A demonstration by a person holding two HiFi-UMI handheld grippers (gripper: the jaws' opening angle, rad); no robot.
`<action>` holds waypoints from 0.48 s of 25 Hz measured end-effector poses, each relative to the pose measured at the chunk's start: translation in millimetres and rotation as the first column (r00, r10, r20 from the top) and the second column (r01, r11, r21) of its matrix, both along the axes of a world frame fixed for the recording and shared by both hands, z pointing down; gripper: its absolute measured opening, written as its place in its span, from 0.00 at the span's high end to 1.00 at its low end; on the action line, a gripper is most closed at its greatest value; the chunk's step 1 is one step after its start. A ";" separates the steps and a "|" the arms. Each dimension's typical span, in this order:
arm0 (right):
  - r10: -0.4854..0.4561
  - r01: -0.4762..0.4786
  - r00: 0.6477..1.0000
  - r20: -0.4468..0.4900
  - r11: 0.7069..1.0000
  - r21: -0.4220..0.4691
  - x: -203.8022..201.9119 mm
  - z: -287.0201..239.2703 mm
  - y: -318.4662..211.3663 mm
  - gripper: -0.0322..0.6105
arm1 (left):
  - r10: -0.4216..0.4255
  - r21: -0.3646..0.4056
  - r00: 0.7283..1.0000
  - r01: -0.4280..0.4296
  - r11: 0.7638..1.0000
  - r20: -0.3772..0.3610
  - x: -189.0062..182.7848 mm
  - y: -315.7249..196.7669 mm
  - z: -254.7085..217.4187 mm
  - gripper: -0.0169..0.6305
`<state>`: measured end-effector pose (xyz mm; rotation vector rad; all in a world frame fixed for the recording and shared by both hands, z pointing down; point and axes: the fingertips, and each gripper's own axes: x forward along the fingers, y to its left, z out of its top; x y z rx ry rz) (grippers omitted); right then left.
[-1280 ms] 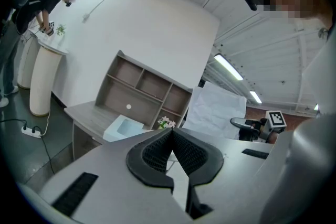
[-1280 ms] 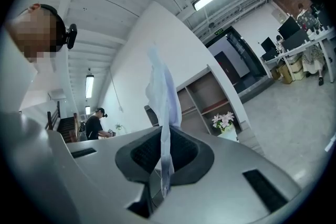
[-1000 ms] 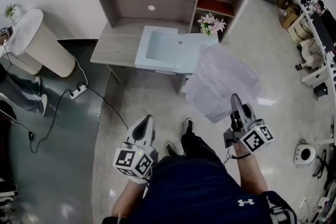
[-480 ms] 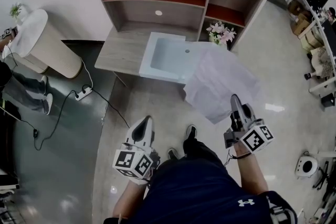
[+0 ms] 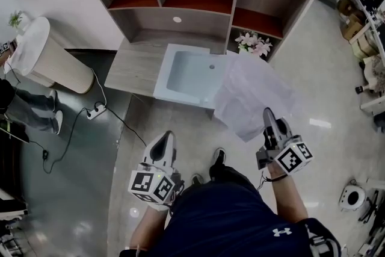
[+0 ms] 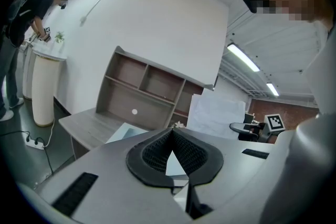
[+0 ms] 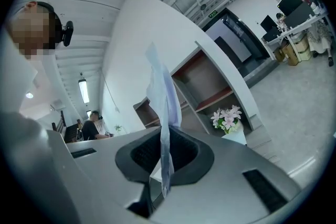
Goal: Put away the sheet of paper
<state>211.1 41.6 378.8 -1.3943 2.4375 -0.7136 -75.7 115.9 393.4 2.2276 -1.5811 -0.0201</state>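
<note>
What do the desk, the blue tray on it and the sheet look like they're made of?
Desk: probably wood-grain laminate board, matte grey; faint streaked grain shows.
Tray: likely plastic, smooth pale blue, with rounded moulded edges.
Sheet: thin white paper, matte; it is creased and curves loosely.

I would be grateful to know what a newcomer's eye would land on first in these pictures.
First comes the large white sheet of paper, pinched by its edge in the right gripper and held up in front of the desk. Next come the pale shallow tray on that wooden desk and the pink flowers at its right end. The left gripper is shut and empty.
</note>
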 end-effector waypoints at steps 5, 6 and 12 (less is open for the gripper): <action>-0.035 0.035 0.999 0.015 0.999 -0.013 6.9 8.1 -30.0 0.91 | -0.024 -0.007 0.999 0.024 1.000 0.022 12.7 -22.2 -1.8 0.95; -0.045 0.045 0.999 0.017 0.999 -0.015 7.2 9.7 -35.0 0.91 | -0.031 -0.008 0.999 0.031 0.999 0.025 14.6 -25.5 -1.7 0.95; -0.092 0.093 0.995 0.025 0.995 -0.029 13.9 14.0 -62.8 0.91 | -0.057 -0.014 0.998 0.057 0.998 0.032 33.1 -44.7 -4.9 0.95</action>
